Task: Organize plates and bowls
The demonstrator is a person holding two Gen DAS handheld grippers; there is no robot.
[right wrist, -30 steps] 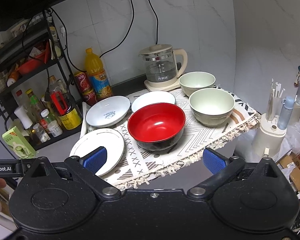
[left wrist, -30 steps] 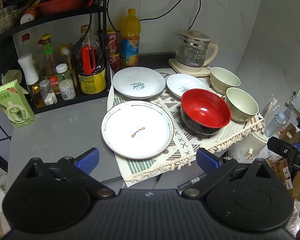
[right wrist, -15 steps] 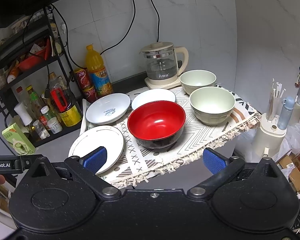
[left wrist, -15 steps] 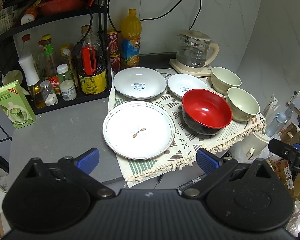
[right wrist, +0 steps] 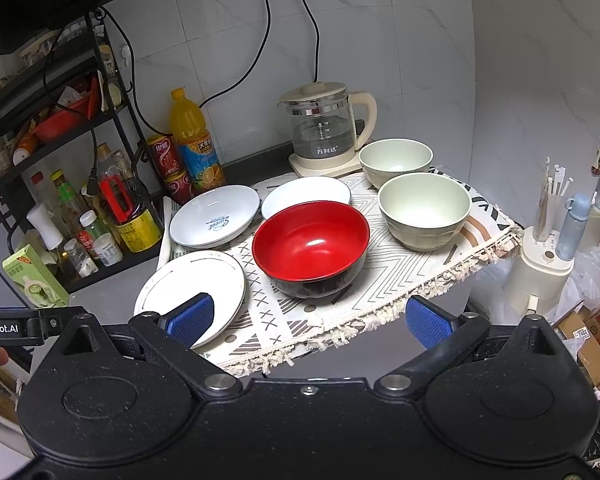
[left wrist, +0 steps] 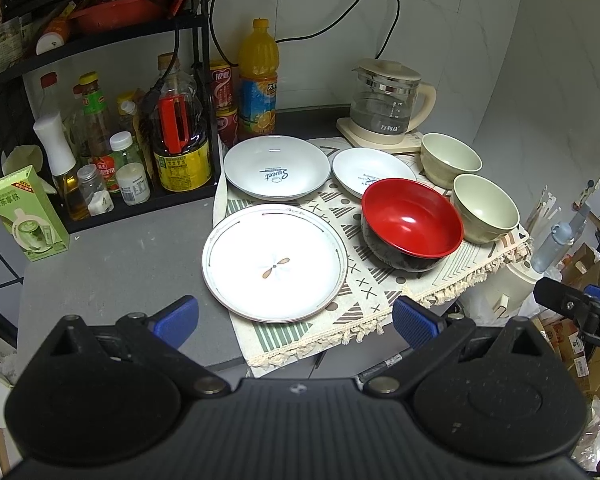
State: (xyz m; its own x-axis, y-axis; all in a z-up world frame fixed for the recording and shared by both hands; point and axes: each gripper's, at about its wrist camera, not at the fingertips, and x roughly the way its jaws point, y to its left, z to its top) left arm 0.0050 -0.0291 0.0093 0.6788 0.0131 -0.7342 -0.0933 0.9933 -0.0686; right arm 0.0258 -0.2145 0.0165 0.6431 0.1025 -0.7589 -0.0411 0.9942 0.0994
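A patterned cloth (left wrist: pixel 384 292) on the counter carries a large flat white plate (left wrist: pixel 275 262) (right wrist: pixel 188 284), two white dishes (left wrist: pixel 277 168) (left wrist: pixel 374 168), a red and black bowl (left wrist: pixel 412 224) (right wrist: pixel 311 247), and two pale green bowls (left wrist: pixel 486 208) (left wrist: pixel 451 159). My left gripper (left wrist: pixel 296 322) hovers open in front of the large plate, holding nothing. In the right wrist view my right gripper (right wrist: pixel 308 320) stands open before the red bowl, well short of it. Neither touches any dish.
A black rack (left wrist: pixel 100 128) with bottles and jars stands at the left. An orange drink bottle (left wrist: pixel 258 80), red cans (left wrist: pixel 222 104) and a glass kettle (left wrist: pixel 388 104) line the back wall. A green carton (left wrist: pixel 26 212) sits on the grey counter. A utensil holder (right wrist: pixel 548 256) is off the right edge.
Both views have shifted slightly; the dishes sit a little lower and nearer in the right wrist view. No dish has moved and both grippers stay open.
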